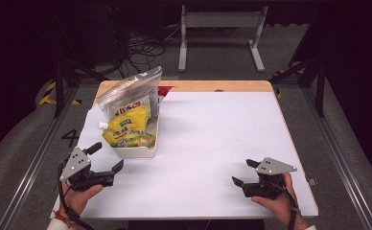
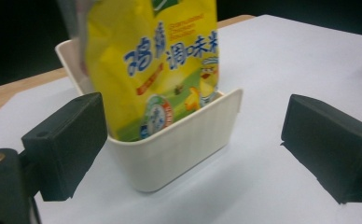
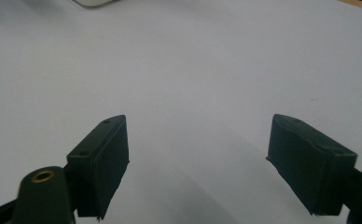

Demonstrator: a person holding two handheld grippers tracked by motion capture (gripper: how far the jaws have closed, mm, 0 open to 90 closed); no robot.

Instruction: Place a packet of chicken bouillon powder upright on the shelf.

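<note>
1. Left gripper [image 1: 108,158] held low over the white counter [image 1: 213,143], fingers [image 2: 67,140] spread wide with nothing between them, aimed at the cream ribbed plastic tub [image 2: 179,144] just ahead.
2. Yellow printed spout pouch [image 2: 156,60] stood upright inside that tub, leaning back against a clear zip bag [image 1: 126,91] behind it, likely so the tub wall kept both from toppling.
3. Tub's near corner sat between the left fingers' line of reach but apart from them, no pad touching.
4. Right gripper [image 1: 245,173] rested well apart, across the counter, fingers [image 3: 100,163] likewise spread and empty over bare surface, probably parked clear of the work.
5. Judged: packing looked done, or a fresh approach due.
</note>
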